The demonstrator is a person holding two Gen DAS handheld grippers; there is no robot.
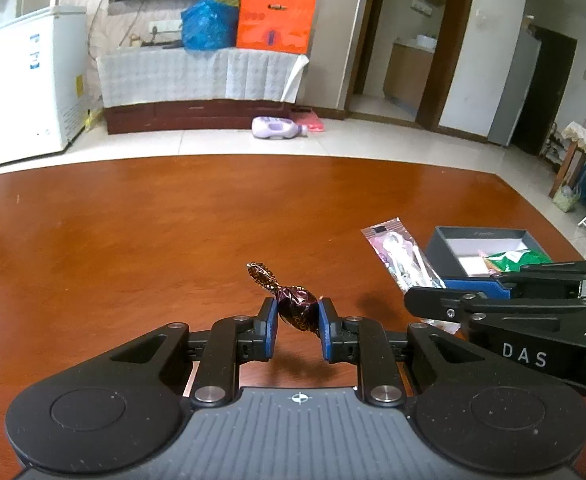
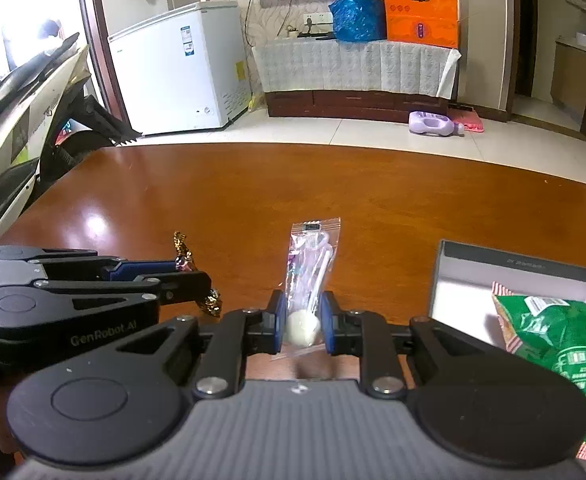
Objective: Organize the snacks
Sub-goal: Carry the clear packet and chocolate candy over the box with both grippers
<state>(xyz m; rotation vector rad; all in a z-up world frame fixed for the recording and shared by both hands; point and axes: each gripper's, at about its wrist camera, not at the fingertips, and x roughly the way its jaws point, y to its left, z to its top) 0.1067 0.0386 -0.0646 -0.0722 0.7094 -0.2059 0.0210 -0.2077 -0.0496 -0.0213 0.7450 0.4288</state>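
My left gripper [image 1: 297, 314] is shut on a dark brown foil-wrapped candy [image 1: 293, 307], its twisted end sticking up to the left, held above the wooden table [image 1: 133, 232]. My right gripper [image 2: 301, 322] is shut on a clear packet with a white lollipop [image 2: 313, 272], pinching the round white head. In the left wrist view the same packet [image 1: 401, 258] pokes out past the right gripper [image 1: 433, 300] at the right. In the right wrist view the left gripper [image 2: 189, 280] sits at the left with the candy [image 2: 183, 248]. A grey open box [image 2: 521, 268] at the right holds a green snack bag [image 2: 565, 332].
The box [image 1: 481, 236] and the green bag [image 1: 517, 258] show at the right in the left wrist view. Beyond the table's far edge lie tiled floor, a purple bottle [image 1: 277, 127], a white freezer [image 2: 185, 68] and a covered cabinet [image 1: 197, 76]. A scooter [image 2: 25, 112] stands left of the table.
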